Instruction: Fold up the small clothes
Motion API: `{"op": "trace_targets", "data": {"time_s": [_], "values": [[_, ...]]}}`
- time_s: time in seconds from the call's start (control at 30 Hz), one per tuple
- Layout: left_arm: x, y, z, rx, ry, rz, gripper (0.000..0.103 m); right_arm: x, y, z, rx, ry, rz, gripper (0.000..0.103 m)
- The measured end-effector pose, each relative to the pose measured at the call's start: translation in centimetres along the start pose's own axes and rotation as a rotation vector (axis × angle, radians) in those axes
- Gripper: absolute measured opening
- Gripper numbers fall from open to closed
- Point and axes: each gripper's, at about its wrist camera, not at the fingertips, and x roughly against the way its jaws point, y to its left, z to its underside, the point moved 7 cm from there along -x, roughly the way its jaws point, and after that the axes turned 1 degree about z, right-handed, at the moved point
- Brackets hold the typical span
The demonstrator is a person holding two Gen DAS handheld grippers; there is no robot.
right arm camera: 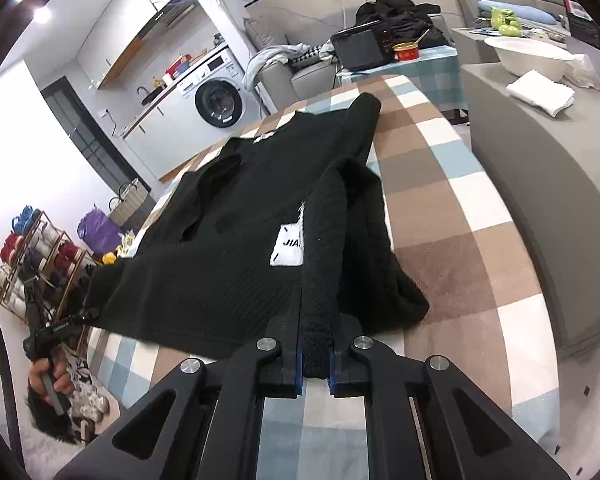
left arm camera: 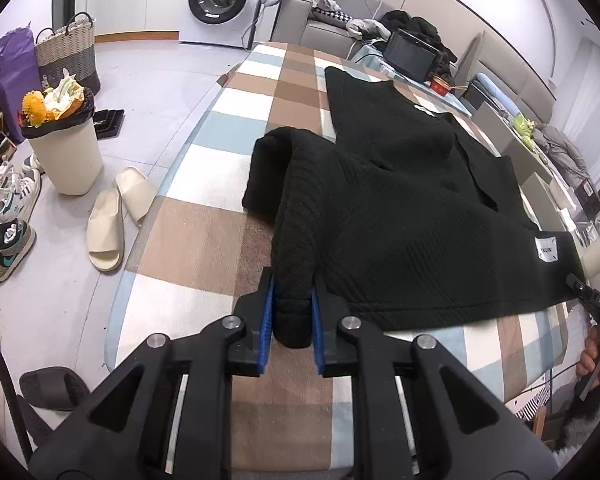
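The left gripper is clamped on the cuff of one sleeve of the black sweater, the blue pads pressed against both sides of the ribbed end. The right gripper pinches the cuff of the other sleeve the same way, its jaws drawn narrow around the knit. No earlier view bears on this — both grips are simply tight on cloth.

From each set of jaws a sleeve runs away toward the body of the sweater, which lies spread flat on the checked blanket, hem toward the grippers and neck at the far end. One sweater, two sleeves, two white labels: one near the hem, one at the neck.

Beyond the sweater's neck stand one black appliance and one red bowl. Off the sweater's left side, on the floor, sit one cream bin heaped with rubbish and one pair of cream slippers — two in all. Farther back from the neck is one washing machine.
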Motion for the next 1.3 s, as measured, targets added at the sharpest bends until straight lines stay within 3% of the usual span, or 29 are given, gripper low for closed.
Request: {"op": "trace_targets", "data": {"time_s": [0.23, 0.33, 0.4, 0.53, 0.57, 0.63, 0.67, 0.7, 0.77, 0.8, 0.87, 1.0, 1.2, 1.3], "values": [[1.8, -2.1, 0.4, -0.038, -0.026, 0.052, 0.013, -0.7, 0.0, 0.2, 0.011, 0.032, 0.008, 0.009], [2.6, -3.4, 0.6, -0.077, -0.044, 0.095, 0.025, -0.8, 0.0, 0.1, 0.011, 0.038, 0.012, 0.01], [2.7, -3.6, 0.5, -0.087, -0.055, 0.096, 0.044, -0.8, -0.1, 0.1, 0.008, 0.038, 0.011, 0.011], [1.4, -2.4, 0.3, -0.042, -0.041, 0.068, 0.045, -1.3, -0.4, 0.2, -0.017, 0.045, -0.002, 0.014], [0.9, -1.9, 0.2, -0.018, -0.039, 0.061, 0.045, -1.5, -0.5, 0.3, -0.027, 0.045, -0.003, 0.019], [0.3, -1.0, -0.1, 0.025, -0.043, 0.067, 0.037, -1.7, -0.7, 0.3, -0.05, 0.048, -0.015, 0.027], [0.1, -0.6, -0.3, 0.048, -0.052, 0.079, 0.016, -1.8, -0.8, 0.2, -0.062, 0.045, -0.024, 0.027], [-0.1, -0.5, -0.5, 0.055, -0.05, 0.09, 0.009, -1.9, -0.8, 0.1, -0.07, 0.039, -0.026, 0.027], [-0.2, -0.1, -1.0, 0.074, -0.064, 0.104, 0.007, -2.1, -0.8, -0.1, -0.079, 0.033, -0.031, 0.024], [-0.2, 0.0, -1.2, 0.079, -0.071, 0.111, 0.007, -2.2, -0.6, -0.2, -0.078, 0.026, -0.038, 0.014], [0.3, -0.1, -1.9, 0.077, -0.091, 0.124, 0.006, -2.0, 0.0, -0.6, -0.055, 0.005, -0.021, 0.008], [1.8, -0.3, -3.8, 0.074, -0.137, 0.154, 0.005, -0.8, 1.0, -1.9, -0.036, -0.036, -0.019, 0.007], [3.0, -0.7, -9.0, 0.058, -0.216, 0.16, 0.005, 1.7, 1.4, -6.8, -0.165, -0.171, -0.08, 0.007], [2.5, -1.2, -12.5, 0.031, -0.244, 0.16, 0.005, 1.5, 1.4, -9.6, -0.17, -0.219, -0.041, 0.007]]}}
